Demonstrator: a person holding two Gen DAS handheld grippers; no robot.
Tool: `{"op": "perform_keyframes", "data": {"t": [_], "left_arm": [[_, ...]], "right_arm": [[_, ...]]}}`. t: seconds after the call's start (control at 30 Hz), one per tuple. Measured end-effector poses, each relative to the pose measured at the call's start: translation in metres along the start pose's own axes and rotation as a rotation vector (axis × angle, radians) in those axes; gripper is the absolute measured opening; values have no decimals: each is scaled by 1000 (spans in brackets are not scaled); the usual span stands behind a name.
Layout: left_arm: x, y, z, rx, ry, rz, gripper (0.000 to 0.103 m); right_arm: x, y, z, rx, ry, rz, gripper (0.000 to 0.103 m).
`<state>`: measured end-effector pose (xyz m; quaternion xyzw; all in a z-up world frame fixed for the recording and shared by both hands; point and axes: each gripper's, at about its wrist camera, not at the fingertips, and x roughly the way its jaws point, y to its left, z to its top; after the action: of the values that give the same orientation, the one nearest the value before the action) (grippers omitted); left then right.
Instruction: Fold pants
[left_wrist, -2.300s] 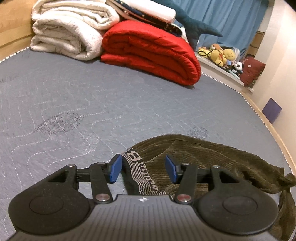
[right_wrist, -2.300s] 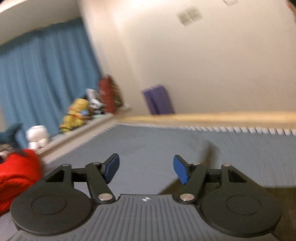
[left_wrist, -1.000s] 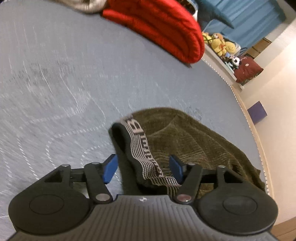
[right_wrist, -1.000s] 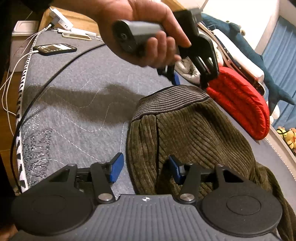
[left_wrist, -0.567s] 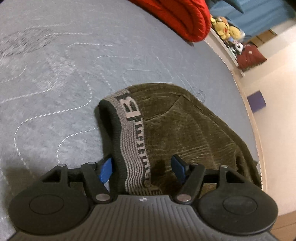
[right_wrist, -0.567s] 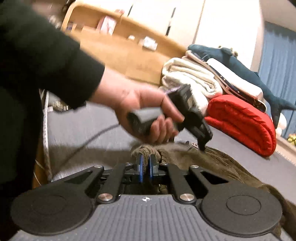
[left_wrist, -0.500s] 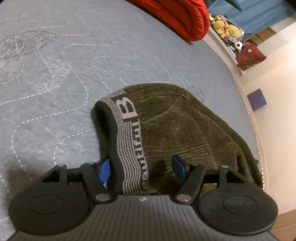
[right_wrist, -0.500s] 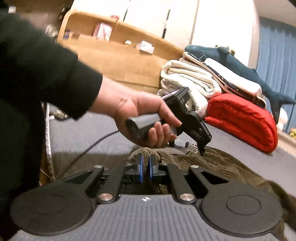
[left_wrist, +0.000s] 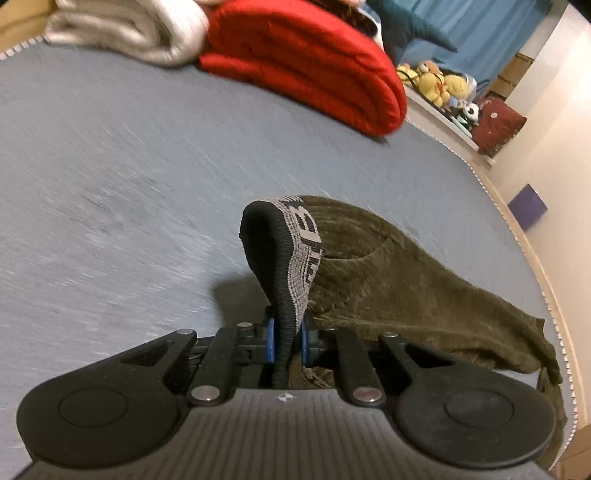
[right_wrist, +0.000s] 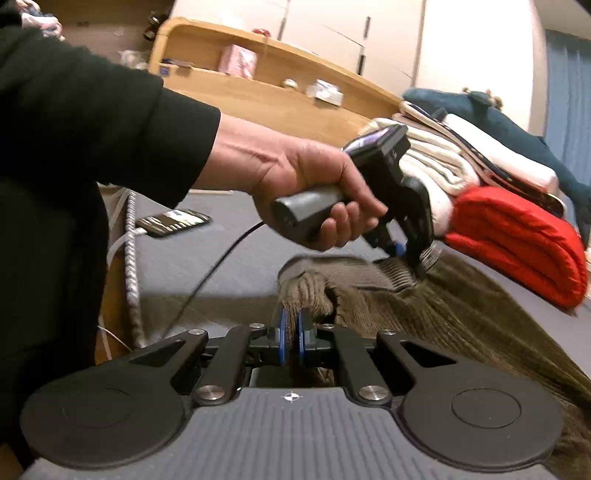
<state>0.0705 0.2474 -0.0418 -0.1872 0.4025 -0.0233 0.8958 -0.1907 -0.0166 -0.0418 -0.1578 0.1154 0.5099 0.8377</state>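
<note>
The left gripper (left_wrist: 287, 341) is closing; its blue fingers (left_wrist: 270, 339) clamp the striped waistband (left_wrist: 300, 254) of the olive corduroy pants (left_wrist: 399, 291), which rises in a loop just ahead of the fingertips. The right gripper (right_wrist: 290, 341) has its fingers (right_wrist: 282, 338) pressed together on a bunched waist edge of the pants (right_wrist: 461, 317). Beyond both sets of fingers the pants trail across the grey mattress (left_wrist: 129, 177). A red quilt (left_wrist: 310, 62) lies well beyond the fingers.
</note>
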Motion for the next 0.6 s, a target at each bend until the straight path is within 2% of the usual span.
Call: {"op": "perform_keyframes", "data": {"t": [0.1, 0.17, 0.23, 0.3, 0.33, 0.37, 0.4, 0.47, 0.57, 0.6], "left_arm": [[-21, 12, -5, 0, 6, 40, 14], [-17, 12, -13, 39, 59, 84, 16], [-6, 9, -18, 54, 118, 195, 25], [-7, -1, -19, 112, 95, 330, 28], [-13, -8, -17, 127, 67, 366, 28], [-20, -15, -14, 127, 32, 364, 28], [-28, -24, -13, 113, -7, 311, 28], [-37, -46, -15, 114, -41, 155, 28], [-34, -86, -31, 227, -26, -2, 30], [-30, -99, -37, 268, -13, -30, 30]], "right_arm": [[-3, 0, 7, 51, -36, 98, 6], [4, 1, 4, 56, 26, 136, 7], [19, 0, -4, 91, 160, 164, 9], [18, 1, -12, 98, 188, 124, 9], [13, -1, -12, 109, 185, 116, 10], [7, -6, -10, 128, 177, 120, 17], [1, -10, -7, 147, 159, 109, 22], [-16, -25, -2, 204, 115, 56, 45], [-40, -54, -2, 295, 79, -53, 49], [-48, -63, -3, 319, 72, -91, 49]]}}
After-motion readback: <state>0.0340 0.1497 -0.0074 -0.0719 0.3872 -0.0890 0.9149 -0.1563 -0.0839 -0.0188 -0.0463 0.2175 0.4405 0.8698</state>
